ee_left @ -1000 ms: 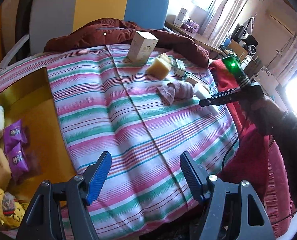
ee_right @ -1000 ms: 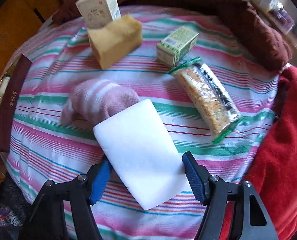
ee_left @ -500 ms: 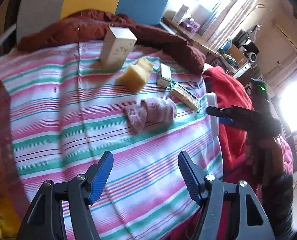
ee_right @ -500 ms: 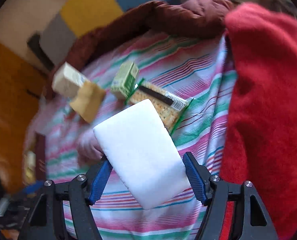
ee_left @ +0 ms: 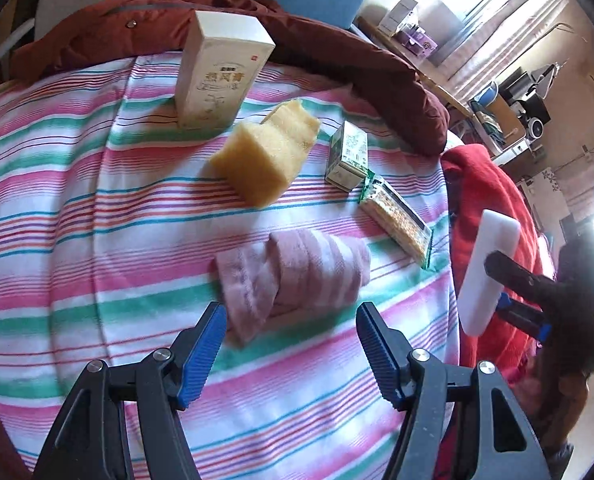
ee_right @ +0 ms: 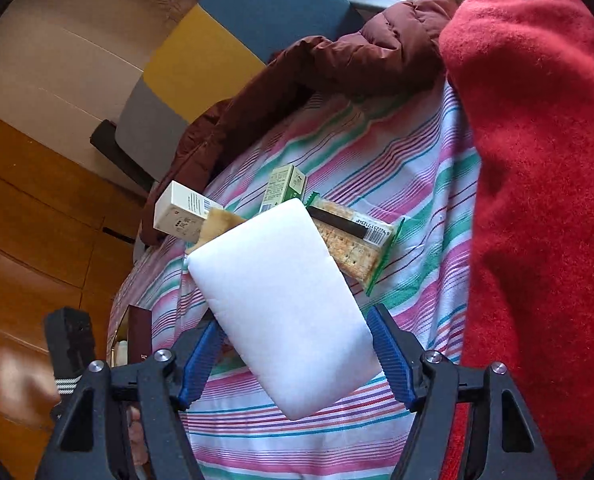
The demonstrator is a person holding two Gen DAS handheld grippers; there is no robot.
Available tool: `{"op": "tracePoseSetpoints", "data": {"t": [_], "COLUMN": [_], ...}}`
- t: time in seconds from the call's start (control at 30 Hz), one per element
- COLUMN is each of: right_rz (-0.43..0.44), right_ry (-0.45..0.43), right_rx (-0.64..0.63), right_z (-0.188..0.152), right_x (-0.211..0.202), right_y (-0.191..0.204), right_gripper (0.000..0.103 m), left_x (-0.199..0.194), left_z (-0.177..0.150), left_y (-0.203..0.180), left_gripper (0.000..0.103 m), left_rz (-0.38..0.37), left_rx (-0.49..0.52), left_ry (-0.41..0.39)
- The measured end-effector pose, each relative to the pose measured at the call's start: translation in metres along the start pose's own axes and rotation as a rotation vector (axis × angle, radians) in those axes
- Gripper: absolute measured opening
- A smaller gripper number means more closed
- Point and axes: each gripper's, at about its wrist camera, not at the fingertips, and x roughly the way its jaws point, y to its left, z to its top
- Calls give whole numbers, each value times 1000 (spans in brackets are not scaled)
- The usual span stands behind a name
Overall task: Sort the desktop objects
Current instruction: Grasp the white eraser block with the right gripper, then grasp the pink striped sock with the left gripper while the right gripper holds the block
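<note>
Left jaws agape and empty, right jaws clamping a white sponge [ee_right: 285, 304], above the striped cloth [ee_left: 97, 216].

The cloth [ee_left: 97, 200] over the desk was striped in pink, green, white and thin red lines, and the rolled sock [ee_left: 297, 272] on it was banded in pale pink and white. The sponge [ee_left: 269, 160] was yellow, the tall box [ee_left: 217, 76] cream, the small carton [ee_left: 347, 156] green and white. The held block [ee_right: 281, 304] was plain white between blue claw pads [ee_right: 389, 356], with a red blanket [ee_right: 537, 160] on the right and a maroon jacket [ee_left: 337, 60] on the far side.
</note>
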Motion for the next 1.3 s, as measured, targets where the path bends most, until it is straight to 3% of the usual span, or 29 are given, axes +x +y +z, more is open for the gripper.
{"op": "tracePoseSetpoints", "data": {"t": [0.23, 0.5, 0.63, 0.73, 0.8, 0.9, 1.1, 1.3], "right_rz": [-16, -32, -21, -14, -12, -8, -20, -36], "right_ry": [10, 40, 43, 41, 45, 46, 67, 59], "right_rx": [4, 9, 1, 0, 2, 2, 10, 14], "right_z": [1, 0, 0, 1, 1, 1, 1, 0], "right_x": [4, 10, 12, 12, 13, 14, 17, 14], "right_y": [-1, -2, 0, 0, -1, -1, -2, -3], "right_gripper": [75, 75, 75, 75, 75, 75, 74, 74], "left_x": [16, 40, 52, 52, 48, 38, 6, -49], "left_z": [14, 21, 19, 14, 11, 6, -11, -30], "left_y": [-18, -24, -31, -35, -33, -29, -21, -15], "left_gripper": [68, 69, 68, 58, 46, 38, 38, 38], "left_rz": [54, 90, 135, 161, 152, 142, 139, 140], "left_rx": [33, 38, 105, 178, 188, 188, 179, 186], "left_ry": [-28, 16, 7, -22, -37, -50, -85, -185]}}
